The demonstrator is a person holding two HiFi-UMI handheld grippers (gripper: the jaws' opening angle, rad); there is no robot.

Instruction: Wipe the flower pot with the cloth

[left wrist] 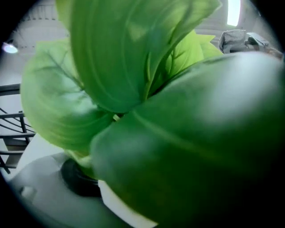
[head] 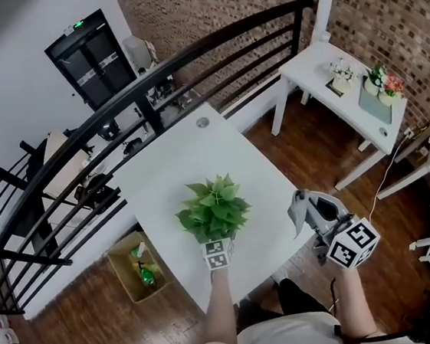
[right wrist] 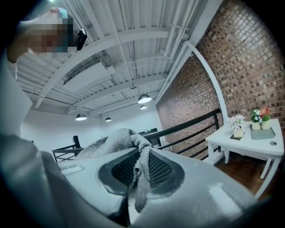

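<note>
The flower pot (left wrist: 118, 205) stands near the front edge of the tabletop (head: 175, 164), under its leaves (head: 213, 206). The left gripper (head: 218, 250) has its jaws wide around it, and the foliage hides any contact. The right gripper (right wrist: 133, 178) has its jaws clamped on the cloth (right wrist: 116, 143), well apart from the pot. Steadying seems underway; wiping calls for bringing the cloth across.

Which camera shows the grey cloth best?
Right gripper view: the cloth sits centre frame, weave clear, pinched in the right hand-held gripper. Head view shows it small, at that gripper's tip; left gripper view gives only a blurred glimpse past leaves.
</note>
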